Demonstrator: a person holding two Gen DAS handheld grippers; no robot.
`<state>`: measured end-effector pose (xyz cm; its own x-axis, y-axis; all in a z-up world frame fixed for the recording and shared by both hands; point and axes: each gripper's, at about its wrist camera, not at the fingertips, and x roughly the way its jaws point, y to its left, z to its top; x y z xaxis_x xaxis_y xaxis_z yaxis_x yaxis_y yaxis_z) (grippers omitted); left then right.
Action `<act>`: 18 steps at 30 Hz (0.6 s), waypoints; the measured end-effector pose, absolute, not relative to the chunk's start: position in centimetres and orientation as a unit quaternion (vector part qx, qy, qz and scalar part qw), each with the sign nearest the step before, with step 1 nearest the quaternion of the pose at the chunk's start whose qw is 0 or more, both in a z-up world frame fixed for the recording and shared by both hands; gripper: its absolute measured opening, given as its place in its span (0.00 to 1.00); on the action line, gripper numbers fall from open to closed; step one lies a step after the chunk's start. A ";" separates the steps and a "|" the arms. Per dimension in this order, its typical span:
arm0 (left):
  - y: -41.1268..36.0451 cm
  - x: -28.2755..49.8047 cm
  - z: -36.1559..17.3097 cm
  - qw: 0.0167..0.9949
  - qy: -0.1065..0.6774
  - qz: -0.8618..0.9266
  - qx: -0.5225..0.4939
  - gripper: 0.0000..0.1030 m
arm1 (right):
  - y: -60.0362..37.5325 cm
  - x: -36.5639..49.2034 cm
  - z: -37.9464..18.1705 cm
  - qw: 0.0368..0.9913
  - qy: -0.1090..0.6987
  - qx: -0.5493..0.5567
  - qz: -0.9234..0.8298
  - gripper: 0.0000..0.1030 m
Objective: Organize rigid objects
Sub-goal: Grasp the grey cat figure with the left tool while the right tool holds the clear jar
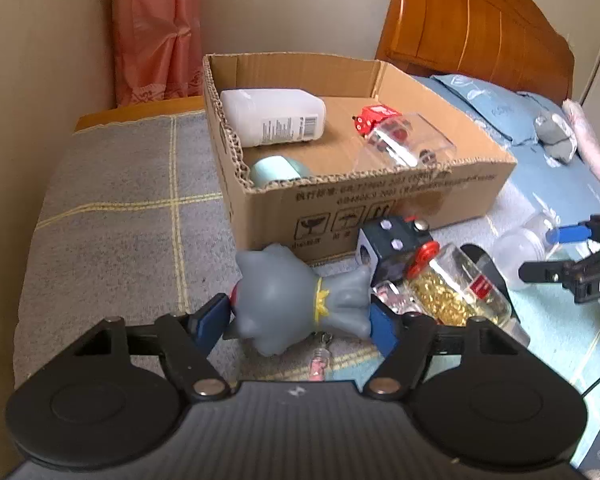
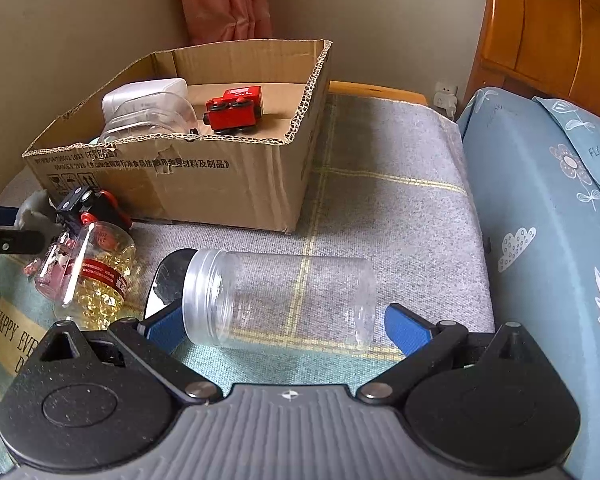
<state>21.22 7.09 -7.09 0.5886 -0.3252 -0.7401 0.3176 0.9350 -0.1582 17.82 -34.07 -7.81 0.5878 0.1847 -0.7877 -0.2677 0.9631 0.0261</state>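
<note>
The left gripper pinches the grey cat figurine across its length, presumably to carry it into the cardboard box just ahead on the bed, while the right gripper, fingers spread, straddles the lying clear plastic jar, apparently about to close.

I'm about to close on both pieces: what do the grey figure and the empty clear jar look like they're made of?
Grey figure: probably moulded plastic or vinyl, smooth matte skin with soft highlights and painted yellow trim; hard or rubbery, I cannot tell. Clear jar: looks like thin transparent plastic, not glass; the blanket's stripes show through, and the threaded neck is slightly cloudy. Left gripper and right gripper both bracket their pieces.
</note>
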 end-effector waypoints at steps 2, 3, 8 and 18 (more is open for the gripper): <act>7.2 21.2 -7.2 0.891 0.416 -0.183 -0.007 0.69 | -34.1 17.8 -7.8 0.890 0.434 -0.048 0.127 1.00; 7.2 21.1 -7.2 0.891 0.415 -0.183 -0.007 0.69 | -34.1 17.8 -7.8 0.891 0.433 -0.047 0.127 1.00; 7.4 20.7 -6.9 0.893 0.416 -0.171 0.004 0.68 | -34.0 17.8 -7.7 0.895 0.427 -0.043 0.125 0.96; 8.9 17.6 -5.7 0.889 0.430 -0.159 0.011 0.68 | -33.5 16.8 -6.9 0.896 0.420 -0.060 0.129 0.91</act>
